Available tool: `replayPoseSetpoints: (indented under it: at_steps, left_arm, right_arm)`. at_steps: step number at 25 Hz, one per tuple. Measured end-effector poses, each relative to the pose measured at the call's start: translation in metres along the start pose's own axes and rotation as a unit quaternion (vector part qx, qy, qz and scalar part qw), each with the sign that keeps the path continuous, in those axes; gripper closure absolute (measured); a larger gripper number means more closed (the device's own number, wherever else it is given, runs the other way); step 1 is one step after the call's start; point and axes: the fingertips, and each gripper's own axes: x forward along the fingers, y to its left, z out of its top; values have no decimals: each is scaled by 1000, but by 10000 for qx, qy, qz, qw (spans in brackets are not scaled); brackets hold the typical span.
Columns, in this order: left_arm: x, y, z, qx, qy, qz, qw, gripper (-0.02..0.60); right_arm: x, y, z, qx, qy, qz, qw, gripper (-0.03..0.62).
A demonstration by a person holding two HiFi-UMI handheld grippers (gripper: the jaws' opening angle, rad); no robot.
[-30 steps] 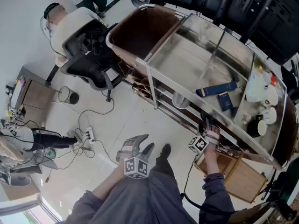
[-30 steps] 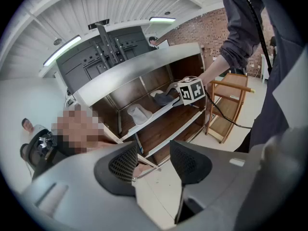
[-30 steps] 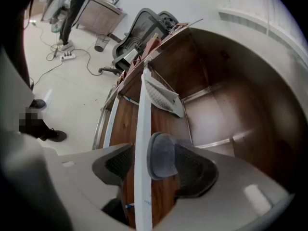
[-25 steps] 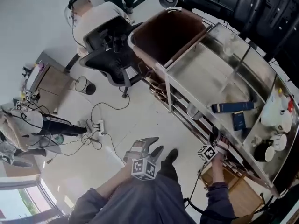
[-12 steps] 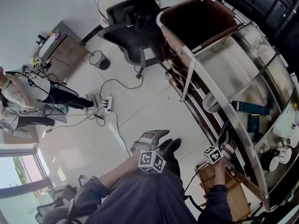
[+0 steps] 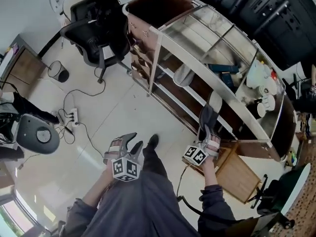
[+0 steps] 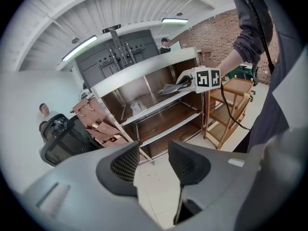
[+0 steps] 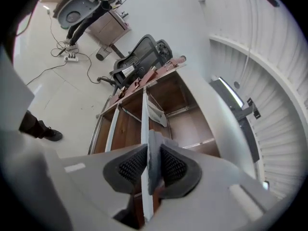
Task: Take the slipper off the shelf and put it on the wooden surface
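A grey slipper (image 6: pixel 207 115) stands on edge at the front of the middle shelf (image 6: pixel 174 81), its heel edge (image 8: pixel 154 147) between the pads of my right gripper (image 6: pixel 208 132). The jaws of that right gripper (image 8: pixel 153 165) are closing and both pads touch the slipper. The left gripper view shows that slipper (image 7: pixel 172 87) held out in front of the shelf. My left gripper (image 6: pixel 132 144) hangs low over the floor, open and empty (image 7: pixel 153 160). A low wooden rack (image 6: pixel 241 176) stands right of the shelf unit.
A white slipper (image 8: pixel 157 113) lies deeper on a shelf. Books (image 6: pixel 223 68) and white crockery (image 6: pixel 260 78) sit on the upper shelf. A black office chair (image 6: pixel 96 23), a small bin (image 6: pixel 59 71) and a power strip with cables (image 6: pixel 74 116) are on the floor at left.
The head view has swung round over the shelf. My right gripper stays at the shelf front and now has the grey slipper standing up from its jaws. The left gripper stays low.
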Motion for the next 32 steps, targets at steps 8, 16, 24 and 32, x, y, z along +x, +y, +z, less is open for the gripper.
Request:
replayPoseSetpoints:
  at_steps: [8, 16, 24, 32]
  left_arm:
    - [-72, -98, 0, 385, -637, -654, 9951, 380]
    - [-90, -207, 45, 928, -1067, -1261, 9819, 380]
    - [-94, -309, 85, 1224, -896, -1364, 9790, 380]
    - [-107, -396, 124, 982, -338, -815, 9913, 383]
  right_arm:
    - [-210, 33, -15, 371, 322, -155, 9987, 517]
    - [-330, 73, -129, 719, 1196, -83, 9902, 517]
    - [-356, 110, -285, 922, 1616, 214, 9823, 517]
    - [-308, 183, -421, 489, 1325, 1198, 9827, 517]
